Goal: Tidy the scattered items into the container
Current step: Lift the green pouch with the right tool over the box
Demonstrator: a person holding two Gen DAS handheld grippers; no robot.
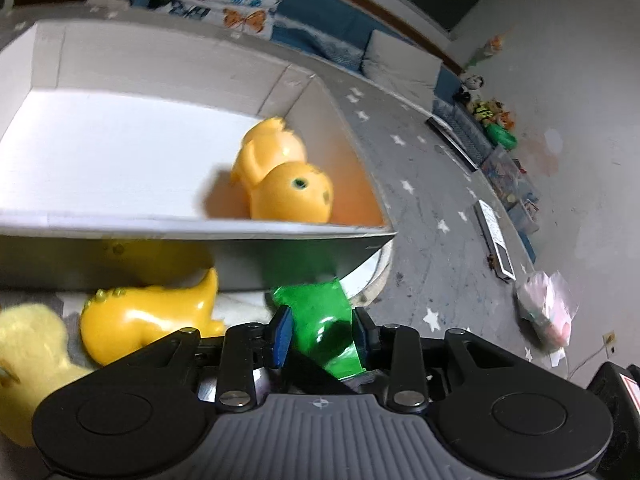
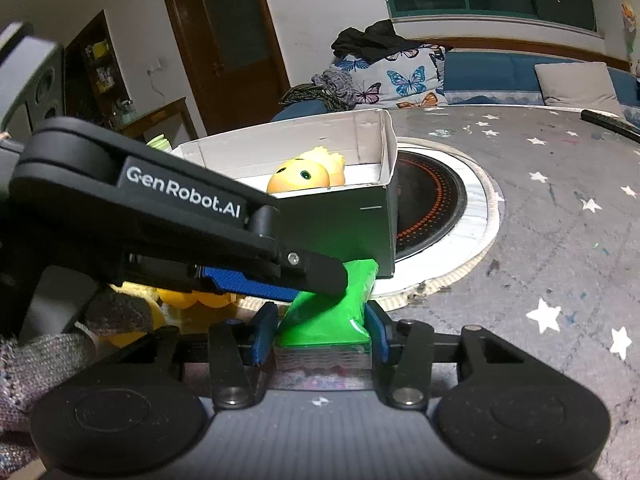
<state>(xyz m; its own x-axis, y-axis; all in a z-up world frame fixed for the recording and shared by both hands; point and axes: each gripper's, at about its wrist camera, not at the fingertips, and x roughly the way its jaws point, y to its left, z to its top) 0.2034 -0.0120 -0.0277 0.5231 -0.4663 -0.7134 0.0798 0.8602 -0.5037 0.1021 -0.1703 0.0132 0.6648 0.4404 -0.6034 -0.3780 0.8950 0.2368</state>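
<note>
The right gripper (image 2: pixel 320 330) clamps the green packet (image 2: pixel 332 312); the left gripper (image 1: pixel 322 332) straddles it, pads (image 1: pixel 282 334) loosened. Step: handover. Next, lift it over the white box (image 2: pixel 384 216) ahead.

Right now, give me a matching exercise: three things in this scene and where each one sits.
Things:
1. green packet
2. orange toy
3. yellow dinosaur

Places:
a. on the table, outside the box's near wall
b. inside the white box
c. between the fingers of the right gripper

Pairs: 1-c, 2-b, 3-a
</note>
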